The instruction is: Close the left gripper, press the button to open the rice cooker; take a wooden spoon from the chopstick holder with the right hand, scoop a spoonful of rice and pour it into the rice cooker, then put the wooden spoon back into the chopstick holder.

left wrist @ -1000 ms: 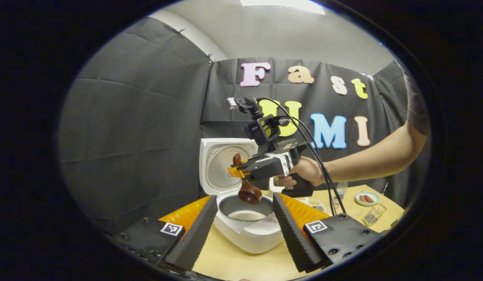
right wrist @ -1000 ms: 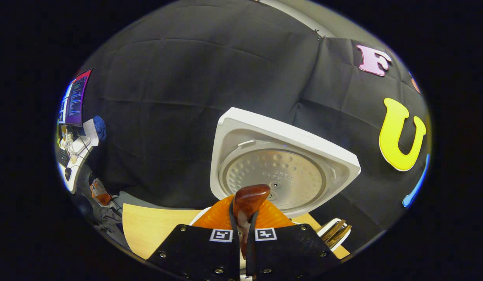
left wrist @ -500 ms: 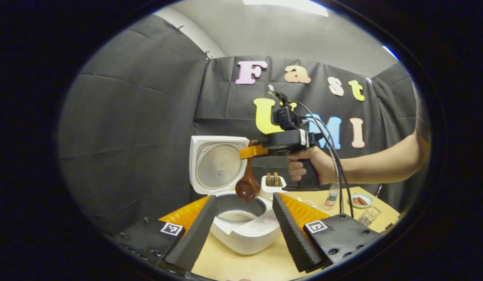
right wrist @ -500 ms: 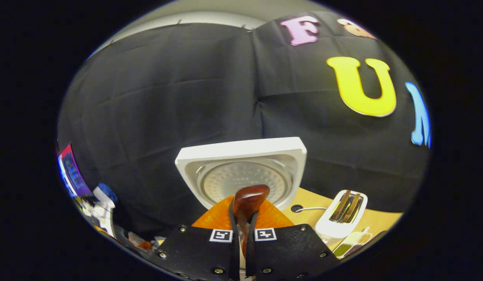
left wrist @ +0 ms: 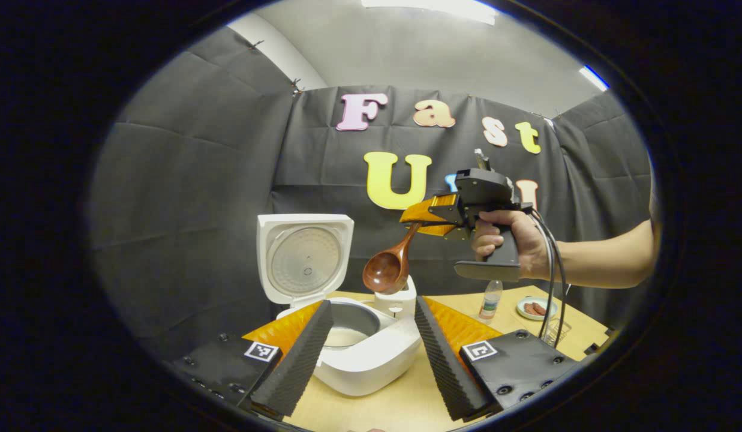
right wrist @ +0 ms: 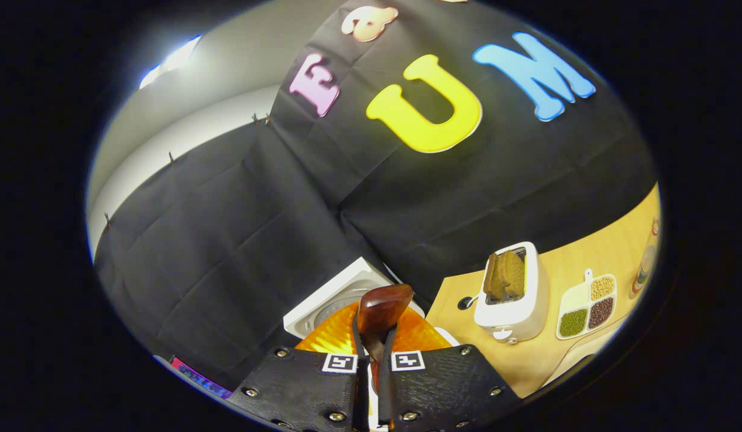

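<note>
In the left gripper view, your left gripper hangs with its jaws wide apart and nothing between them, framing the rice cooker, whose lid stands upright. A pale layer of rice lies in the pot. Your right gripper is above and to the right of the cooker, held by your hand, pinching the wooden spoon near the handle's end so that the bowl dangles below. The spoon looks light, stiff and glossy, so it may swivel in a pinch that far out; a hold nearer mid-handle would probably steady it.

In the right gripper view, your right gripper is clamped tight on the wooden spoon, both fingers pressing the handle. Here you see what the other view hides: a white toaster with bread slices and a divided tray of grains on the table.
</note>
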The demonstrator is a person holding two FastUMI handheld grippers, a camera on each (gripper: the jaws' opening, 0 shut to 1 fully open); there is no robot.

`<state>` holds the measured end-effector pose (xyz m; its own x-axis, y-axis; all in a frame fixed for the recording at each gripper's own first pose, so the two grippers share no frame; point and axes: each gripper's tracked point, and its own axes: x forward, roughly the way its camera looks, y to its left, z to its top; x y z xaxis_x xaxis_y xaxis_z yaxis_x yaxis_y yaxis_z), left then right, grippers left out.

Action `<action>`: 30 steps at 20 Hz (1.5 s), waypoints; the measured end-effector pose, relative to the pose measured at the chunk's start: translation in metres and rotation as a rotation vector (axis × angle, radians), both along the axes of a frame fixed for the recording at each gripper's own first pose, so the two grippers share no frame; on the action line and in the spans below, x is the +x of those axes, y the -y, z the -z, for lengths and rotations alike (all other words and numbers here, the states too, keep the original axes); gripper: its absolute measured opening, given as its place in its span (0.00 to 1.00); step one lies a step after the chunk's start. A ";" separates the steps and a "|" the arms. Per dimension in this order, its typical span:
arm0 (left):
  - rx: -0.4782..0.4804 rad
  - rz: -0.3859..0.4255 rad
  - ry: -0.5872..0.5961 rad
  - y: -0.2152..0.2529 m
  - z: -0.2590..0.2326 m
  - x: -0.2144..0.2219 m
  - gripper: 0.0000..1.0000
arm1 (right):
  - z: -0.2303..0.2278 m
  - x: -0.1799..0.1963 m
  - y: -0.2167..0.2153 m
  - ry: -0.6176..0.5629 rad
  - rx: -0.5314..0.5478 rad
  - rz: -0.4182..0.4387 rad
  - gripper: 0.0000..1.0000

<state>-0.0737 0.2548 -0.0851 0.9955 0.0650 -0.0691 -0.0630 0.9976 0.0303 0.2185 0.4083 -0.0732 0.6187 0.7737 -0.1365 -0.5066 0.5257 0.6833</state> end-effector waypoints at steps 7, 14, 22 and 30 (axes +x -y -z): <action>0.032 0.091 0.011 0.052 -0.011 0.013 0.95 | -0.012 -0.007 0.116 -0.002 0.055 0.170 0.06; 0.033 0.181 0.007 0.107 -0.013 0.028 0.95 | -0.012 -0.022 0.212 -0.008 0.087 0.304 0.06; 0.048 0.255 0.000 0.163 -0.014 0.036 0.95 | 0.007 -0.039 0.316 -0.009 0.059 0.450 0.06; 0.054 0.305 -0.021 0.219 -0.013 0.037 0.95 | 0.027 -0.047 0.407 -0.020 0.029 0.588 0.06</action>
<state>-0.0367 0.0361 -0.0725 0.9680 -0.2327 -0.0940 0.2404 0.9672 0.0815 0.1715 0.0008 -0.1004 0.9424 0.3051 -0.1369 -0.1222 0.6953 0.7082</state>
